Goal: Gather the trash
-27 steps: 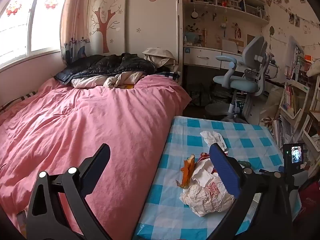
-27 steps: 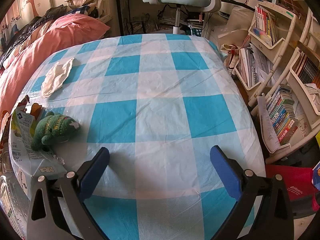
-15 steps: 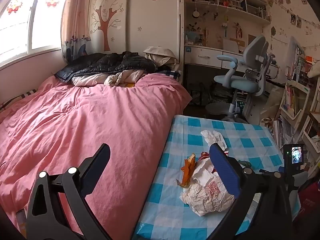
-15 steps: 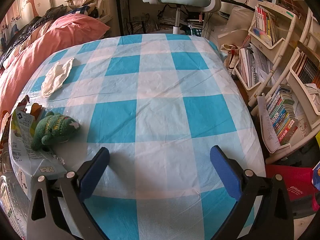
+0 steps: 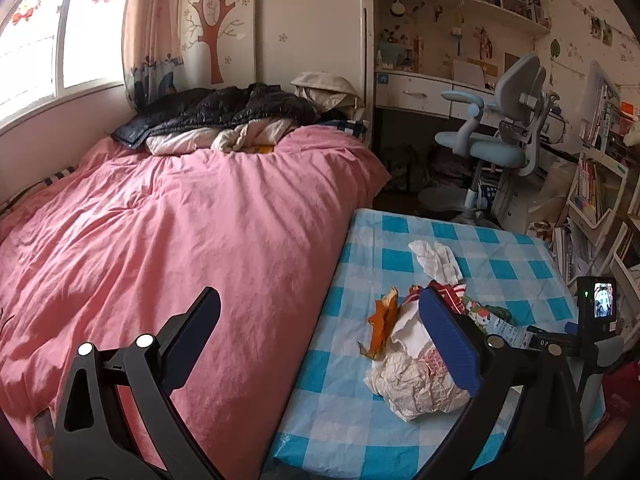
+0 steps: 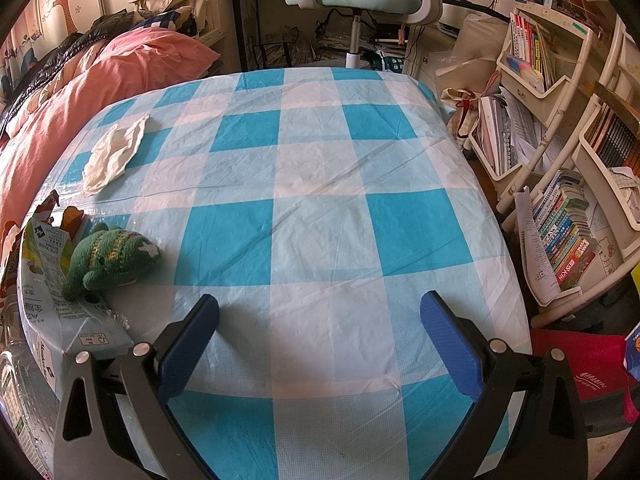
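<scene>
Trash lies on a table with a blue-checked cloth [image 5: 344, 424]: crumpled white paper [image 5: 416, 384], an orange peel [image 5: 382, 328], a white tissue [image 5: 436, 260] and a printed carton [image 6: 44, 280]. The tissue [image 6: 114, 154] also shows in the right wrist view, far left. My left gripper [image 5: 320, 336] is open over the bed's edge, its right finger in front of the paper pile, nothing between the fingers. My right gripper [image 6: 320, 340] is open above bare cloth [image 6: 320, 240], holding nothing.
A green knitted toy [image 6: 110, 256] lies on the carton. A pink quilt [image 5: 160, 240] covers the bed left of the table. An office chair [image 5: 504, 148] and a desk stand beyond. Bookshelves [image 6: 560, 160] crowd the right side. A small camera [image 5: 596, 308] sits by the table's right edge.
The left wrist view has shifted slightly, its aim a touch higher. The right gripper has not moved. Both stay open.
</scene>
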{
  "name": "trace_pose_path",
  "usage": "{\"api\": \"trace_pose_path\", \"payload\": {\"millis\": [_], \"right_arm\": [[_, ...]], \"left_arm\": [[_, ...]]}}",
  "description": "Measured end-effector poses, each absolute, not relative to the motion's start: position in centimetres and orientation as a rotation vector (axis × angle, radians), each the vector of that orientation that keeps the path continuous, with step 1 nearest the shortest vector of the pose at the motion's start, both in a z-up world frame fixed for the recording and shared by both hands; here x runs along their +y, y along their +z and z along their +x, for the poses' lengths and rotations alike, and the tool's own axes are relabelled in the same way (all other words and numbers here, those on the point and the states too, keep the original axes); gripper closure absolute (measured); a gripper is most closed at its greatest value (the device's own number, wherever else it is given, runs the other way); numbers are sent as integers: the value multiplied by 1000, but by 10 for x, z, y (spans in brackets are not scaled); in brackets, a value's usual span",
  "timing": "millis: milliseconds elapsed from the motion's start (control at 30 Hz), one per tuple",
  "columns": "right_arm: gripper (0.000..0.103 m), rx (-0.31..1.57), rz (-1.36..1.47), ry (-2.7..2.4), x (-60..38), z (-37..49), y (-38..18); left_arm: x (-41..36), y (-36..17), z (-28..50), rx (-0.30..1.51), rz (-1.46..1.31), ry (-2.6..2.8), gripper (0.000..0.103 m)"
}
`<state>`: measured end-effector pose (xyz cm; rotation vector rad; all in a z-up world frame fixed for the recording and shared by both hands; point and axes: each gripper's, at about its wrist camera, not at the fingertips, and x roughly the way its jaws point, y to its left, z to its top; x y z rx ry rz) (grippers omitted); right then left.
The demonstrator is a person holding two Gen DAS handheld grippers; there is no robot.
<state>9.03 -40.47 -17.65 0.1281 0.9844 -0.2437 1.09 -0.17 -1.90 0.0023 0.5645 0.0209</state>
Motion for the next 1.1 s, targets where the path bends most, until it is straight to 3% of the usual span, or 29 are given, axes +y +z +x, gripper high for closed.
{"api": "trace_pose_path", "payload": {"millis": [967,1100], "right_arm": [[7,1018,124,-203,-401,89,-175],[7,876,91,-250,-401,72,-136]], "left_arm": [[-54,-28,47,589,65,-77,7],[-53,-27,42,583,52,-85,7]]}}
